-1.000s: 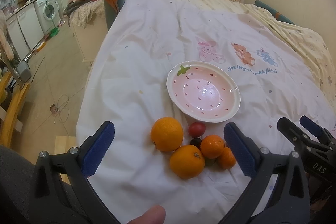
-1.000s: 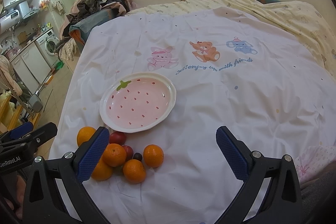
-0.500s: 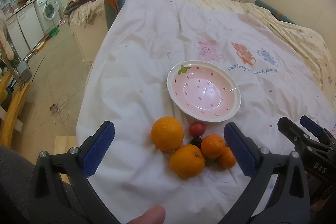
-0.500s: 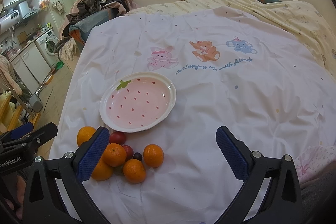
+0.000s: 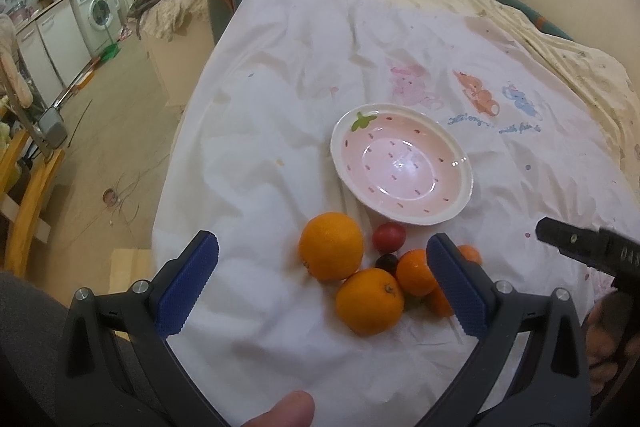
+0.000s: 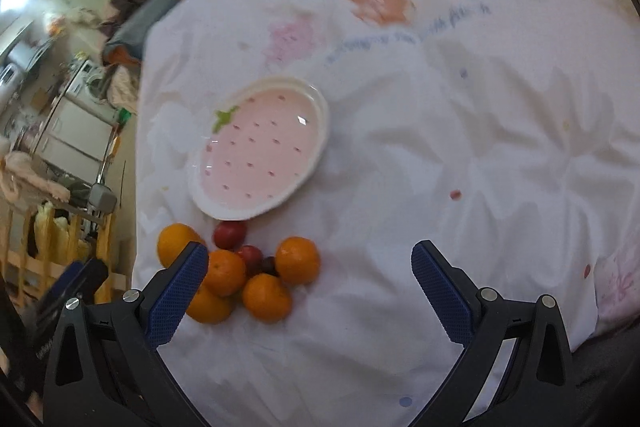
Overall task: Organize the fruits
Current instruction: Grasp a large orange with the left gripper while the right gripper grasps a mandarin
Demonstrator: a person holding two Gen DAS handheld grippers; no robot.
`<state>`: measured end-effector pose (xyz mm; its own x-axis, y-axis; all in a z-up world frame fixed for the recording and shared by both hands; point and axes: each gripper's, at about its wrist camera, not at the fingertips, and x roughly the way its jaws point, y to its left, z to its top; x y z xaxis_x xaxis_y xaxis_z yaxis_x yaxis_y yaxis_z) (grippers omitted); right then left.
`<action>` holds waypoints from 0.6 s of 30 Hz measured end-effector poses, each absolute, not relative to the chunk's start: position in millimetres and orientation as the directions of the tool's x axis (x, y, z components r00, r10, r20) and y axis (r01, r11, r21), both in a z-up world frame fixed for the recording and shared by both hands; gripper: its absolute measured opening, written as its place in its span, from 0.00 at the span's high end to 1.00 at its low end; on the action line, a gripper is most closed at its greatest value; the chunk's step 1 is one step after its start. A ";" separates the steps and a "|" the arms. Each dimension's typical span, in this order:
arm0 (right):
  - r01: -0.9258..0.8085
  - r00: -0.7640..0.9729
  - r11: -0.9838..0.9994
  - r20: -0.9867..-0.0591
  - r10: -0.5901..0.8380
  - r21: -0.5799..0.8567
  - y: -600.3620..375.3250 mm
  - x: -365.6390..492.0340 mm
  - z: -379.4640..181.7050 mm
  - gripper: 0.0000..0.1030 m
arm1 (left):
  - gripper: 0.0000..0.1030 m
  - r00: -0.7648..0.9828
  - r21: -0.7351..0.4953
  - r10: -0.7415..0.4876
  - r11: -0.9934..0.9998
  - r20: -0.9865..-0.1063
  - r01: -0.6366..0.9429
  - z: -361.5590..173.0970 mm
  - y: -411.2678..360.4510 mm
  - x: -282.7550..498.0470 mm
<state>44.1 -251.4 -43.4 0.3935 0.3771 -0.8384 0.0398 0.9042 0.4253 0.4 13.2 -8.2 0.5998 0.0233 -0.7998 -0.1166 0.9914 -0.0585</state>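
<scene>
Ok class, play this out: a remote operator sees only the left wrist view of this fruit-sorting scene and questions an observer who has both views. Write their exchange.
Operator: A blue finger covers part of the fruit pile. What is behind it?
Observer: A small orange, whole in the right wrist view. It lies at the pile's edge on the sheet, not in the plate.
Operator: I see only a black edge of the right gripper. Open or shut?
Observer: Open. Its fingers stand wide apart and hold nothing.
</scene>
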 end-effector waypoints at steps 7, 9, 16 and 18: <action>0.125 0.183 0.860 -0.863 0.470 0.495 -261.0 75.4 -82.5 0.19 | 0.00 0.563 -0.050 0.051 0.985 -0.825 -0.163 -16.5 22.2 6.1; 0.139 0.126 0.835 -0.846 0.518 0.532 -250.3 78.6 -97.0 0.29 | 0.00 0.552 -0.048 0.052 0.985 -0.832 -0.165 -18.5 21.8 9.4; 0.084 0.055 0.853 -0.857 0.512 0.514 -216.0 84.9 -118.9 0.55 | 0.00 0.526 -0.038 0.067 0.982 -0.848 -0.187 -23.3 26.5 14.9; 0.082 0.040 0.858 -0.862 0.505 0.507 -213.7 84.6 -123.4 0.61 | 0.00 0.514 -0.033 0.076 0.979 -0.855 -0.201 -26.0 30.4 15.8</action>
